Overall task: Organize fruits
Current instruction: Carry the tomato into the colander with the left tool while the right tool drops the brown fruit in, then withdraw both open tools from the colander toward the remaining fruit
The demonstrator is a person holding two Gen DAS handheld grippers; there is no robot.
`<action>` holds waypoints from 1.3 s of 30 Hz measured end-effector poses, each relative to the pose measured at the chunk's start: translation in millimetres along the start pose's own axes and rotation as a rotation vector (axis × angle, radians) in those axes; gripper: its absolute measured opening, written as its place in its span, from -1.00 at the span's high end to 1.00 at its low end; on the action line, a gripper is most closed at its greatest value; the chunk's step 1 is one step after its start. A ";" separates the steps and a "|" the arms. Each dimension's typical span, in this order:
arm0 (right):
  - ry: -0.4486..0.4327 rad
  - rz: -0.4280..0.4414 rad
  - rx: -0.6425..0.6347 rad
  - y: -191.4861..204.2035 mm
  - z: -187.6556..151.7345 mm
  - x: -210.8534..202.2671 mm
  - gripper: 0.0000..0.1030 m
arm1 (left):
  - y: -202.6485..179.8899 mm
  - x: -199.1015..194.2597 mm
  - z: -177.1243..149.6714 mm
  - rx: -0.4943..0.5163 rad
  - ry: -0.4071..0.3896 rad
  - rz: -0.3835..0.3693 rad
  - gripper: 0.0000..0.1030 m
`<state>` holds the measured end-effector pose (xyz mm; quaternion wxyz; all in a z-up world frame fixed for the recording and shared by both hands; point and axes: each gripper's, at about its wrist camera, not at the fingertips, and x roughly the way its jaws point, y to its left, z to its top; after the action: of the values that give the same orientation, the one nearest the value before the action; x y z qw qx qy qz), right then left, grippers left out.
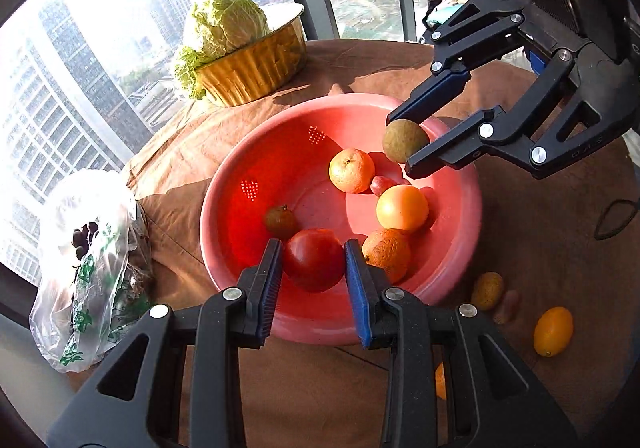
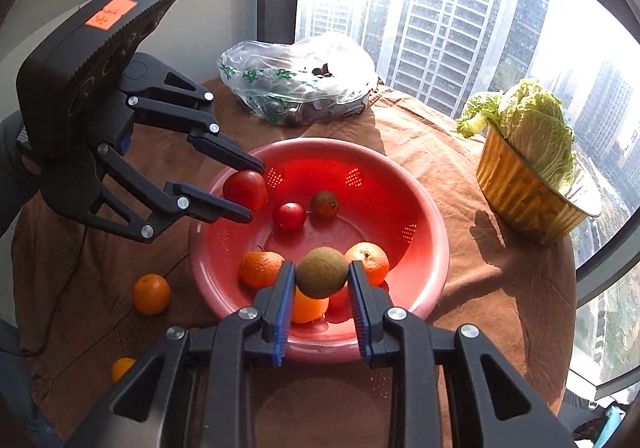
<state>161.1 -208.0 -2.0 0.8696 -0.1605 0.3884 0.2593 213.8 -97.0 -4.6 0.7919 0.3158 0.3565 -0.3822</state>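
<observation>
Both grippers hold fruit above the red basin (image 1: 460, 248): left gripper (image 1: 314, 268) tomato (image 1: 314, 266), right gripper (image 2: 322, 280) kiwi (image 2: 322, 272).

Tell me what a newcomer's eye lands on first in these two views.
The red basin at the middle of the brown-clothed table, with oranges and small fruits inside. Above it, the left gripper is shut on a red tomato, and the right gripper is shut on a brown-green round fruit. Behind, by the bright high-rise window, a cabbage sits in a gold foil pan.

Open bowl (image 2: 432, 248), fruit-crowded near side
</observation>
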 end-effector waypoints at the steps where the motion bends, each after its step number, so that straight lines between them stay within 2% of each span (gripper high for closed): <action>1: 0.003 0.001 0.001 -0.6 1.8 3.6 0.44 | 1.2 3.5 0.2 -0.005 0.005 -0.001 0.43; 8: 0.054 -0.026 -0.018 -0.2 8.4 32.0 0.44 | 2.4 24.0 -2.4 -0.022 0.036 0.006 0.43; 13: 0.069 -0.031 -0.003 -4.8 8.0 42.1 0.44 | 3.2 25.6 -2.9 -0.032 0.030 0.018 0.37; 15: 0.073 -0.034 0.005 -7.4 7.7 44.6 0.44 | 5.6 24.5 -3.4 -0.044 0.028 0.039 0.04; 16: 0.074 -0.035 0.009 -8.4 7.2 45.2 0.43 | 5.9 21.9 -3.5 -0.049 0.017 0.048 -0.23; 17: 0.075 -0.035 0.013 -9.4 7.0 45.7 0.43 | 6.4 20.1 -3.8 -0.053 0.007 0.052 -0.26; 21: 0.072 -0.035 0.018 -10.3 5.4 43.4 0.41 | 7.9 13.2 -3.3 -0.062 -0.009 0.052 -0.26; 27: 0.042 -0.052 0.025 -8.6 3.7 27.1 0.26 | 7.0 -8.4 -7.4 -0.076 -0.033 0.083 -0.26; 29: 0.012 -0.070 0.026 -6.0 0.6 14.3 0.14 | 5.2 -19.6 -11.9 -0.078 -0.043 0.096 -0.37; 32: -0.033 -0.083 0.030 0.5 -9.0 -8.2 0.14 | -2.1 -37.8 -23.9 -0.070 -0.062 0.113 -0.45; 36: -0.082 -0.018 0.051 17.1 -36.1 -34.7 0.14 | -19.4 -53.0 -45.7 -0.038 -0.056 0.081 -0.45; 39: -0.049 0.059 0.050 35.4 -59.7 -32.8 0.14 | -41.0 -55.0 -62.9 0.025 -0.023 0.043 -0.45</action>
<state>86.9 -218.6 -18.4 0.8745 -0.1207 0.3781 0.2788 134.5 -48.3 -4.0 0.7999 0.3289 0.3358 -0.3732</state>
